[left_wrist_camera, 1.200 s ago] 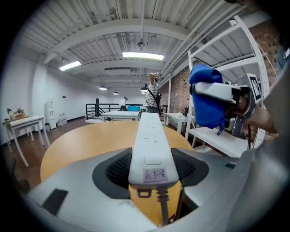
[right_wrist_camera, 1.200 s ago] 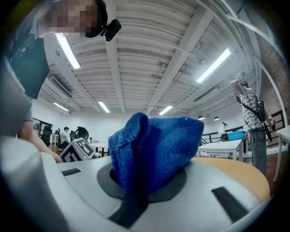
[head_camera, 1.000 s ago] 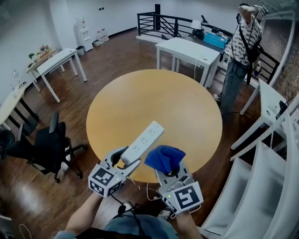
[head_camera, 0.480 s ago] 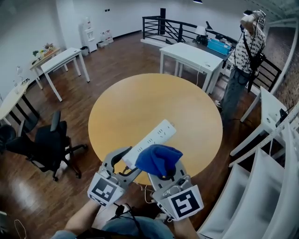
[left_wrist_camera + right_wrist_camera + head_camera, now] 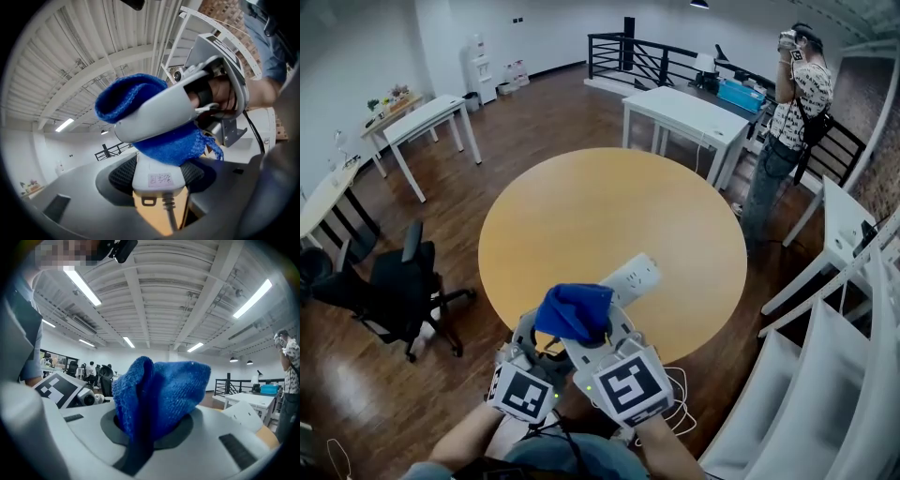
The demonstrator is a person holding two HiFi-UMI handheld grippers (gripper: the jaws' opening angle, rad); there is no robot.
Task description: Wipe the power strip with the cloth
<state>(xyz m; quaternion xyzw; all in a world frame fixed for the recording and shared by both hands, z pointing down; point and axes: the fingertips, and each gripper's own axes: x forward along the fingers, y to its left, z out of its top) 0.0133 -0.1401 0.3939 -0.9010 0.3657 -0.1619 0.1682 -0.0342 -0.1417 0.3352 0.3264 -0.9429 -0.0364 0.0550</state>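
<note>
Left tool (image 5: 159, 180): jaws wide, clamped across the cord end of the power strip (image 5: 633, 278), over the counter's (image 5: 609, 206) near edge. Strip is rigid, light, probably slick plastic, so the end grip suits. Cloth (image 5: 574, 311) is soft, bunched, lying on the strip. Right tool (image 5: 152, 425) pinches its fold tight.

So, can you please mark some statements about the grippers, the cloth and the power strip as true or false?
1. The left gripper grips the power strip at its cord end. True.
2. The cloth is red. False: it is blue.
3. The right gripper is shut on the cloth. True.
4. The power strip lies unheld on the table. False: it is clamped between the left gripper's jaws.
5. The table is square. False: it is round.
</note>
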